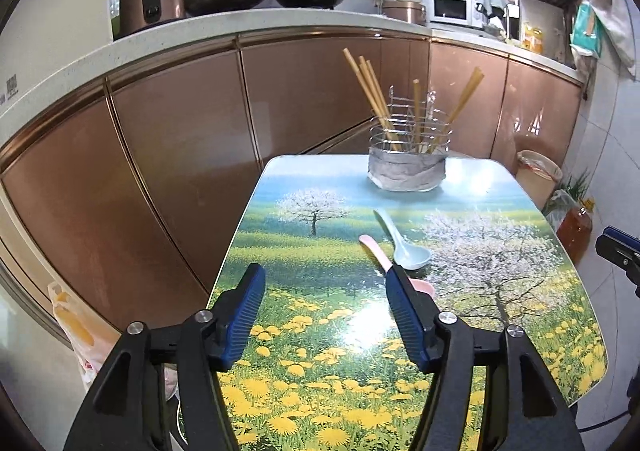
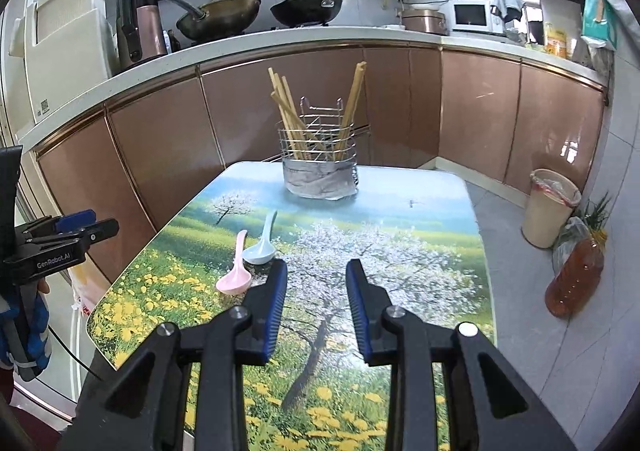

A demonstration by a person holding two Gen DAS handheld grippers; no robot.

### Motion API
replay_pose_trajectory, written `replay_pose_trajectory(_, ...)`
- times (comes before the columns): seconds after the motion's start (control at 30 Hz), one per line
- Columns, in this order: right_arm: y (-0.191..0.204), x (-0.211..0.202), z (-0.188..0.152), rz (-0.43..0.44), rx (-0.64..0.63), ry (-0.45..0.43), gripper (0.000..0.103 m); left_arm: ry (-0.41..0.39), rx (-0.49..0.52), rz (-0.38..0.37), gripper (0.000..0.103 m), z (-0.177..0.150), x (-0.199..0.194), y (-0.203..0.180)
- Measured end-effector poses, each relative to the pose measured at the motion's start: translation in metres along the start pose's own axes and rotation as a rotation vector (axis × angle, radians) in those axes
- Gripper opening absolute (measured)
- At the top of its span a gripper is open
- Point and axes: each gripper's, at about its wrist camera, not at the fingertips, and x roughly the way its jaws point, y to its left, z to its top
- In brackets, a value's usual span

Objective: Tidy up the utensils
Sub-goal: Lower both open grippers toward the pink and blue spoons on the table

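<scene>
Kitchen worktop [image 2: 420, 211]: pink spoon [image 2: 234, 275], blue spoon [image 2: 260, 247], light, slick, brittle-looking; grab handles. Left gripper [image 1: 324, 283] and right gripper [image 2: 316, 271] fingers apart, empty.

Ahead of the left tool [image 1: 324, 283] the bench [image 1: 304, 331] lies bare between its open jaws; the pink spoon [image 1: 374, 251] sits at its right fingertip, the blue spoon [image 1: 400, 243] just beyond. Ahead of the right tool [image 2: 316, 275] the bench is bare up to the holder [image 2: 320, 171] at the far edge. Both spoons lie just left of this tool.
</scene>
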Motion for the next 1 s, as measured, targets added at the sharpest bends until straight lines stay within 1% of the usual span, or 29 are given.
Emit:
replay_pose_trajectory(0.07, 0.000, -0.005, 0.000, -0.007, 0.003, -0.007, 0.029, -0.017, 0.006, 0.000, 0.069, -0.002, -0.006, -0.002)
replay_pose_trajectory(0.13, 0.001, -0.007, 0.001, -0.008, 0.001, -0.009, 0.029, -0.036, 0.010, 0.005, 0.071, -0.003, -0.013, -0.004)
replay_pose_trajectory(0.3, 0.007, -0.013, -0.002, -0.007, -0.015, -0.011, 0.029, -0.057, 0.007, 0.007, 0.072, -0.002, -0.021, -0.006)
replay_pose_trajectory(0.47, 0.008, -0.011, -0.002, -0.007, -0.018, -0.005, 0.029, -0.049, 0.014, 0.009, 0.072, -0.002, -0.018, -0.009)
replay_pose_trajectory(0.7, 0.009, 0.006, 0.003, -0.001, -0.023, 0.027, 0.029, 0.003, 0.008, 0.013, 0.072, 0.002, 0.006, -0.011)
replay_pose_trajectory(1.0, 0.013, 0.048, 0.014, 0.012, -0.032, 0.081, 0.029, 0.051, -0.008, 0.005, 0.072, 0.007, 0.046, -0.007)
